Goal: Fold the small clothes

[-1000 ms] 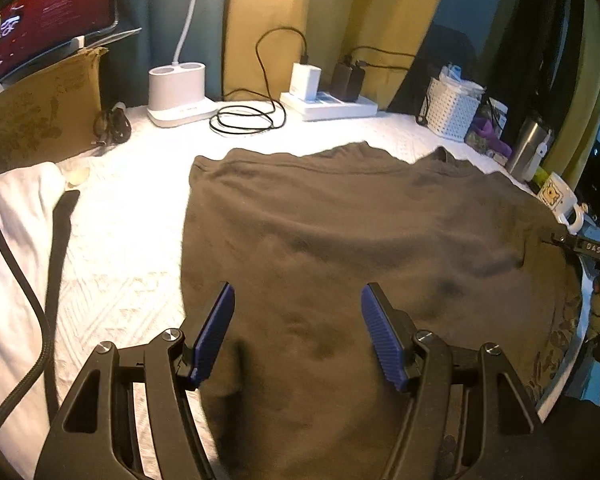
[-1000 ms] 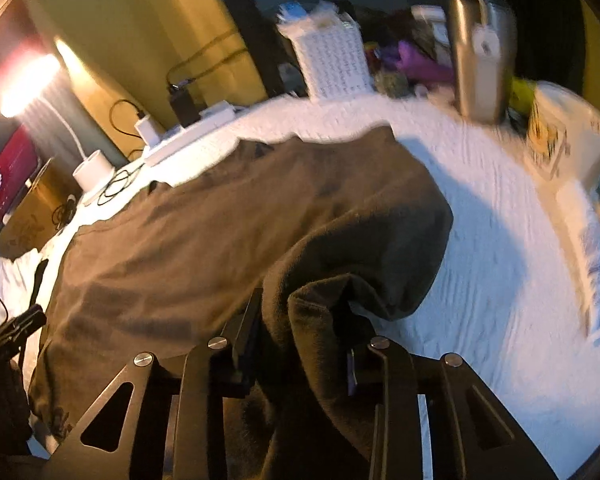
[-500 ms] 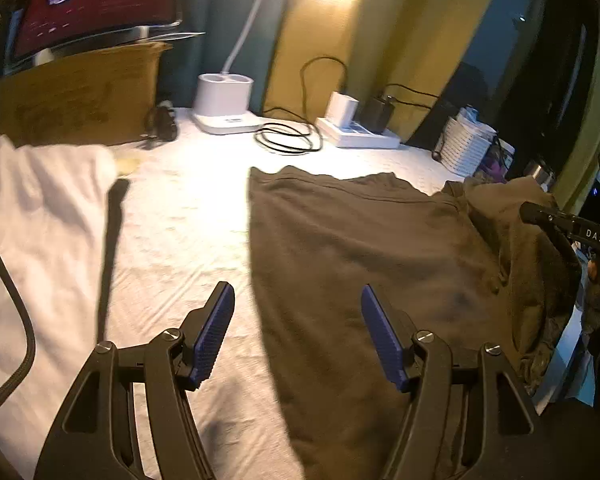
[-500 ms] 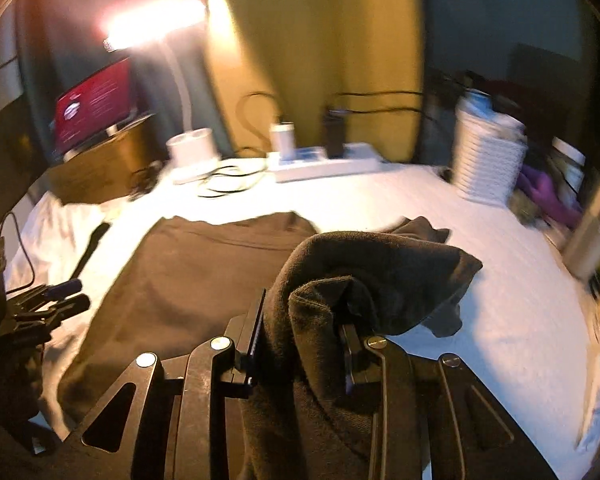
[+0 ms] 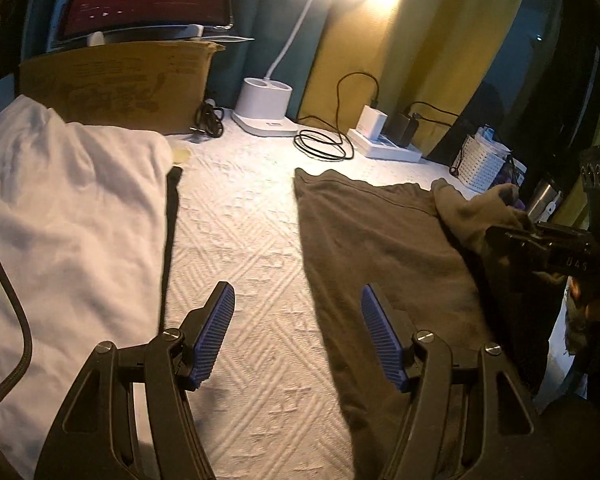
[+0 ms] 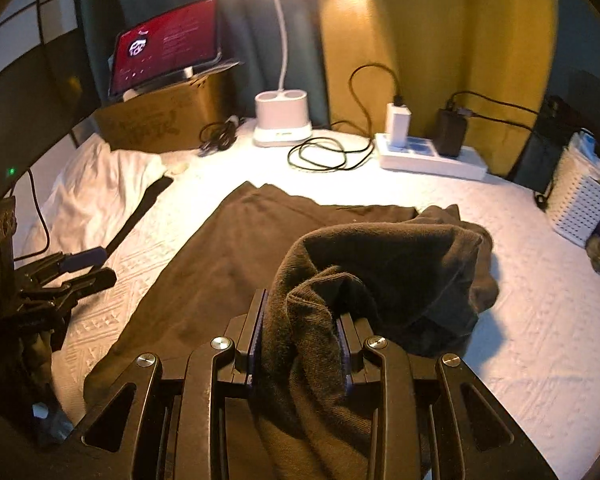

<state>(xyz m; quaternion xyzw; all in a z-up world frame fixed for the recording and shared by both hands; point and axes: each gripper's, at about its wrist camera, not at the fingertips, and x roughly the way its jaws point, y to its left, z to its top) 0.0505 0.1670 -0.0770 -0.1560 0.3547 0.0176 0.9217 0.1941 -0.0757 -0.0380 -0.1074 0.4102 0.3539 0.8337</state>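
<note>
Brown fabric is clamped between the pads of the right tongs (image 6: 300,336), which are closed on a bunched edge of the dark brown garment (image 6: 236,256) and hold that edge lifted above the rest of the cloth. The left tongs (image 5: 298,334) are held wide apart with nothing between the blue pads (image 5: 214,336); they hover over the bare white quilted tabletop (image 5: 240,240), just beside the garment's left edge.

The garment is spread flat over the middle of the tabletop, with its right side raised and draped toward the centre. The fold is judged to be in its first stage: one side is picked up and partly carried over, but it is not yet laid down or smoothed, and the opposite side and any crosswise fold appear to be left to do. A white garment (image 5: 68,216) lies to the left, apparently unfolded, so more work is likely left there.

The near hem of the brown garment is cut off behind the tongs in both views. What kind of garment it is cannot be told, since the lifted part hides the far right corner. A lamp base (image 6: 282,120), a power strip (image 6: 428,158) and a white basket (image 6: 580,204) stand along the back edge, well apart from the cloth.
</note>
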